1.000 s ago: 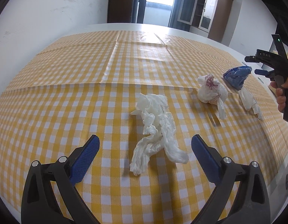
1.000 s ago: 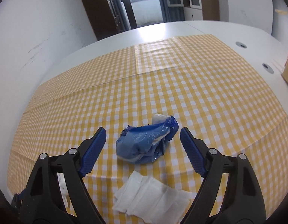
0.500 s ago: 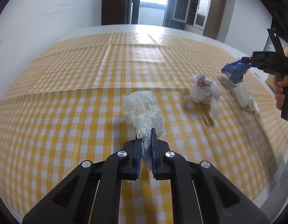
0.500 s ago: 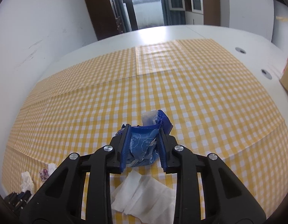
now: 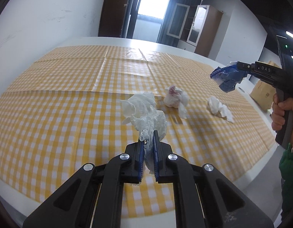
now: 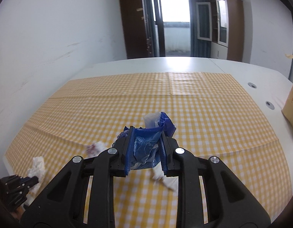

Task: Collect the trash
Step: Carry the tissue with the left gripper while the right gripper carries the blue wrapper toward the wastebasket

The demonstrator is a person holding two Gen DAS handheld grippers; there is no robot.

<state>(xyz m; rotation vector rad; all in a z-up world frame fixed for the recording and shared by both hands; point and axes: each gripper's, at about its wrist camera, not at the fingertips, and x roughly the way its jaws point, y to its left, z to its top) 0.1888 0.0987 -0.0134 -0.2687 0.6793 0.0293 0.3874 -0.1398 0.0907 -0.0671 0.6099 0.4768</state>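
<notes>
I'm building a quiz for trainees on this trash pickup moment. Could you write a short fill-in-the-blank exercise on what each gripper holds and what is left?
1. The left gripper is shut on a crumpled ____ tissue.
2. The right gripper is shut on a ____ plastic wrapper.
3. The tablecloth has a yellow and white ____ pattern.
4. The stained tissue lies on the ____.

Missing words: white; blue; checked; tablecloth

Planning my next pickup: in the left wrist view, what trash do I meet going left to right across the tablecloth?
Crumpled white paper towel in the left hand-held gripper → red-stained white tissue wad → small crumpled white tissue → blue plastic wrapper held up by the right hand-held gripper.
</notes>
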